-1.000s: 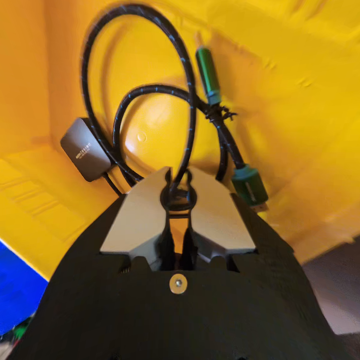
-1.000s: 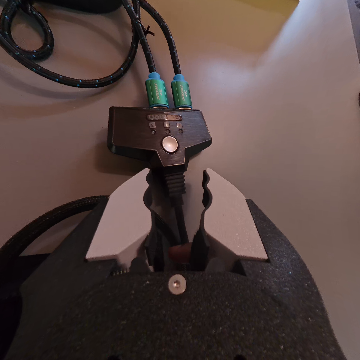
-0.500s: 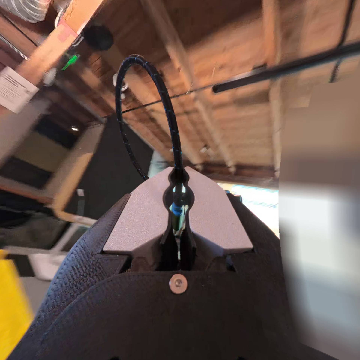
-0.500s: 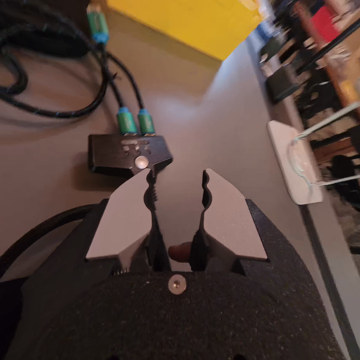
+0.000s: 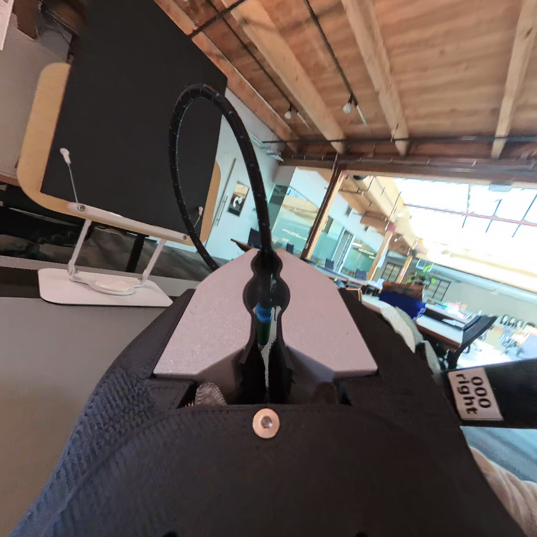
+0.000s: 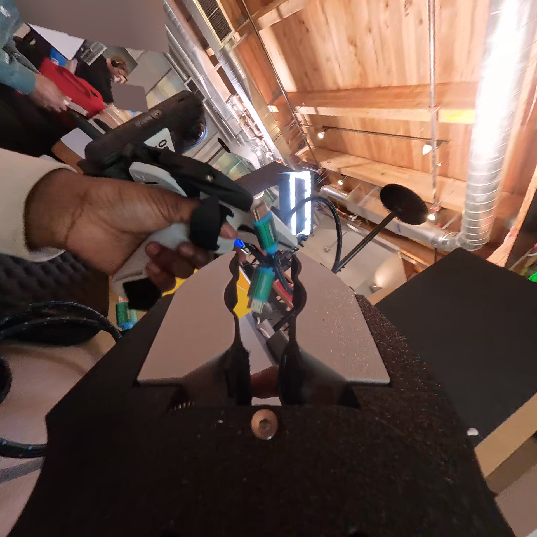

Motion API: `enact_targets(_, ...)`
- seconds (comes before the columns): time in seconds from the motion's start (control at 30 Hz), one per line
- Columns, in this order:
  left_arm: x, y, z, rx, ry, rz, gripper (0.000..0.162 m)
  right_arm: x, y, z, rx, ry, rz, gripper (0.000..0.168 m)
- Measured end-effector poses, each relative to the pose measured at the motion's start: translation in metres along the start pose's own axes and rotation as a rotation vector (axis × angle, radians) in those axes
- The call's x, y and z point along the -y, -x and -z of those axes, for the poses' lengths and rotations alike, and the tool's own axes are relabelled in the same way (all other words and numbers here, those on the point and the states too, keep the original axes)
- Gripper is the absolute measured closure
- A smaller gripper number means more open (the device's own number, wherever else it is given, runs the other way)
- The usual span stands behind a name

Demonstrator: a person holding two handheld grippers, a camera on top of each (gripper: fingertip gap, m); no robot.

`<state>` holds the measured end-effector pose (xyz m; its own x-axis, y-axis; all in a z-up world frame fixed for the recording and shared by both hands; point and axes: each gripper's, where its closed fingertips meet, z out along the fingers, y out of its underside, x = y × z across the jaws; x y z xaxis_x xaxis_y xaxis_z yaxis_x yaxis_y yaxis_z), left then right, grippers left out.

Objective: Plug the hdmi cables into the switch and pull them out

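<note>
Left claw (image 5: 266,263): I see it clenched on the braided HDMI cable (image 5: 232,151), lifted above the grey tabletop (image 5: 58,348).
Right claw (image 6: 265,261): released, gripping nothing.
Green plugs (image 6: 263,286): apparently dangling beyond my right claw.
Switch: out of view.

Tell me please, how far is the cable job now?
Done: unclear, the switch is out of view. In hand: the left gripper is shut on a cable at its green plug, held in the air. The right gripper is open, empty. Left: probably plugging this one in.
</note>
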<state>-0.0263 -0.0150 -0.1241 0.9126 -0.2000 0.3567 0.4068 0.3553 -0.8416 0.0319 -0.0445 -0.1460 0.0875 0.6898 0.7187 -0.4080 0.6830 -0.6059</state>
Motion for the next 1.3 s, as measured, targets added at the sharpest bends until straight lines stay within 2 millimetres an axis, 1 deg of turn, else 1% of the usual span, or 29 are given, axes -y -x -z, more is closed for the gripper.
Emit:
enact_targets(0.1, -0.019, -0.014, -0.007, -0.028, 0.043, 0.011, 0.156, -0.005, 0.0, -0.004, -0.06, 0.061, 0.146, 0.133)
enact_targets(0.2, -0.032, -0.022, -0.009, -0.05, 0.072, 0.074, 0.156, -0.009, 0.001, -0.004, -0.095, 0.095, 0.25, 0.139)
enact_targets(0.23, -0.036, -0.022, -0.009, -0.046, 0.083, 0.07, 0.156, -0.01, -0.002, -0.004, -0.116, 0.107, 0.261, 0.143)
enact_targets(0.27, -0.039, -0.021, -0.009, -0.038, 0.092, 0.054, 0.156, -0.01, -0.003, -0.004, -0.118, 0.113, 0.257, 0.151)
enact_targets(0.33, -0.039, -0.023, -0.008, -0.04, 0.077, 0.034, 0.156, -0.007, -0.003, -0.001, -0.108, 0.1, 0.219, 0.154)
enact_targets(0.37, -0.039, -0.022, -0.008, -0.027, 0.077, -0.006, 0.156, 0.0, -0.004, 0.001, -0.102, 0.066, 0.181, 0.154)
enact_targets(0.4, -0.038, -0.015, -0.007, 0.029, 0.075, -0.096, 0.156, 0.008, -0.007, 0.003, -0.103, 0.017, 0.114, 0.154)
enact_targets(0.47, -0.034, 0.005, -0.005, 0.165, 0.074, -0.397, 0.156, 0.03, -0.014, 0.009, -0.087, -0.11, -0.094, 0.154)
enact_targets(0.5, -0.034, 0.011, -0.004, 0.198, 0.082, -0.503, 0.156, 0.035, -0.019, 0.01, -0.088, -0.145, -0.179, 0.155)
enact_targets(0.53, -0.035, 0.013, -0.004, 0.2, 0.098, -0.529, 0.156, 0.035, -0.024, 0.012, -0.09, -0.16, -0.229, 0.154)
enact_targets(0.6, -0.037, 0.017, -0.004, 0.187, 0.147, -0.506, 0.156, 0.027, -0.035, 0.017, -0.098, -0.182, -0.34, 0.154)
enact_targets(0.63, -0.037, 0.023, -0.004, 0.204, 0.174, -0.526, 0.156, 0.022, -0.043, 0.021, -0.102, -0.197, -0.426, 0.154)
enact_targets(0.7, -0.029, 0.037, -0.001, 0.237, 0.211, -0.615, 0.156, 0.013, -0.065, 0.031, -0.128, -0.257, -0.624, 0.154)
enact_targets(0.77, -0.026, 0.043, 0.001, 0.217, 0.273, -0.64, 0.155, 0.002, -0.078, 0.037, -0.136, -0.288, -0.785, 0.155)
enact_targets(0.83, -0.028, 0.048, 0.002, 0.199, 0.334, -0.614, 0.155, -0.008, -0.081, 0.038, -0.12, -0.315, -0.917, 0.155)
enact_targets(0.9, -0.043, 0.052, 0.004, 0.156, 0.44, -0.623, 0.155, -0.024, -0.078, 0.033, -0.098, -0.279, -1.041, 0.155)
enact_targets(0.93, -0.053, 0.047, 0.006, 0.099, 0.486, -0.612, 0.151, -0.029, -0.077, 0.032, -0.1, -0.277, -1.089, 0.156)
enact_targets(0.97, -0.059, 0.043, 0.008, 0.059, 0.517, -0.599, 0.137, -0.034, -0.078, 0.032, -0.108, -0.281, -1.132, 0.156)
enact_targets(1.0, -0.061, 0.041, 0.01, 0.053, 0.53, -0.604, 0.122, -0.039, -0.08, 0.033, -0.129, -0.278, -1.162, 0.156)
enact_targets(1.03, -0.056, 0.04, 0.012, 0.071, 0.511, -0.636, 0.112, -0.044, -0.081, 0.035, -0.149, -0.276, -1.181, 0.156)
enact_targets(1.07, -0.047, 0.037, 0.012, 0.095, 0.456, -0.686, 0.103, -0.049, -0.083, 0.036, -0.173, -0.266, -1.192, 0.156)
enact_targets(1.1, -0.033, 0.031, 0.011, 0.12, 0.371, -0.736, 0.099, -0.053, -0.085, 0.037, -0.193, -0.253, -1.195, 0.157)
enact_targets(1.13, -0.018, 0.019, 0.01, 0.122, 0.271, -0.778, 0.098, -0.056, -0.084, 0.037, -0.203, -0.241, -1.195, 0.157)
enact_targets(1.17, -0.006, 0.001, 0.009, 0.104, 0.171, -0.8, 0.098, -0.059, -0.084, 0.036, -0.21, -0.233, -1.2, 0.157)
enact_targets(1.2, -0.001, -0.02, 0.007, 0.063, 0.093, -0.799, 0.1, -0.06, -0.082, 0.035, -0.208, -0.231, -1.206, 0.157)
enact_targets(1.23, -0.007, -0.04, 0.003, 0.003, 0.071, -0.782, 0.104, -0.059, -0.08, 0.034, -0.199, -0.235, -1.215, 0.157)
enact_targets(1.27, -0.023, -0.051, -0.003, -0.049, 0.125, -0.76, 0.107, -0.058, -0.079, 0.033, -0.19, -0.247, -1.224, 0.157)
enact_targets(1.3, -0.044, -0.054, -0.01, -0.073, 0.226, -0.73, 0.107, -0.056, -0.077, 0.032, -0.184, -0.256, -1.233, 0.157)
